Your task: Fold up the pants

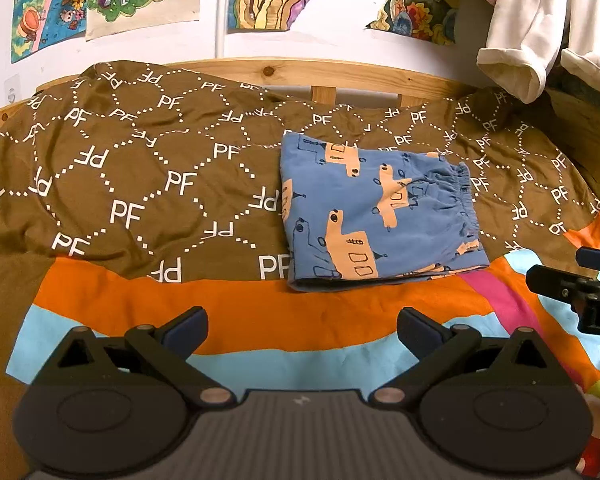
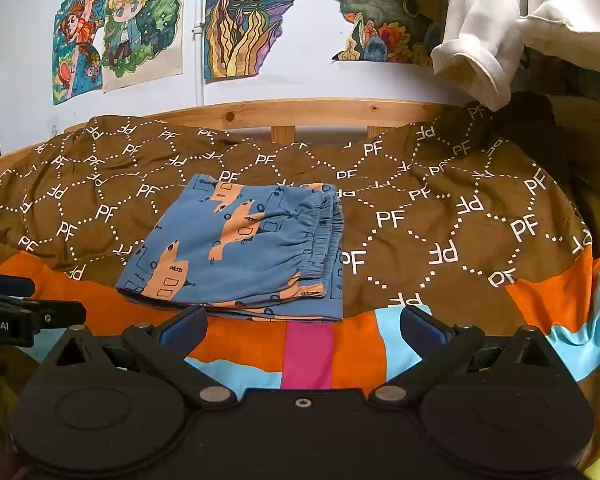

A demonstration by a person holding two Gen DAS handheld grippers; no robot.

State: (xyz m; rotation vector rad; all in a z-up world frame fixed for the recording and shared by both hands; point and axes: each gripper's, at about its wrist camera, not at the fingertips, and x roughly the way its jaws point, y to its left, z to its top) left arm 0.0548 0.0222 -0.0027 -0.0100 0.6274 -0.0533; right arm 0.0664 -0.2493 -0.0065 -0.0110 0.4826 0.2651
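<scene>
The left gripper (image 1: 302, 330) has its jaws spread wide and holds nothing; it hangs over the orange band of a striped blanket (image 1: 260, 312). Ahead of it and a little to the right lie the blue pants (image 1: 376, 212), folded into a compact rectangle, apart from both fingers. The right gripper (image 2: 304, 330) is likewise wide open and empty, with the pants (image 2: 240, 248) just beyond its left finger, their near edge close to the fingertip; whether they touch is unclear. The elastic waistband (image 2: 324, 236) faces right, and the folded layers show along the near edge.

The pants rest mostly on a brown duvet (image 1: 140, 160) printed with white letters, their near edge reaching the blanket. In each view the other gripper shows only partly at the frame edge, and the person's hands are out of sight.

Open bedding lies to both sides of the pants. A wooden bed rail (image 2: 300, 114) bounds the far side, against a wall with coloured drawings (image 2: 140, 24). A pale garment (image 2: 484, 40) hangs at upper right, cut off by the frame.
</scene>
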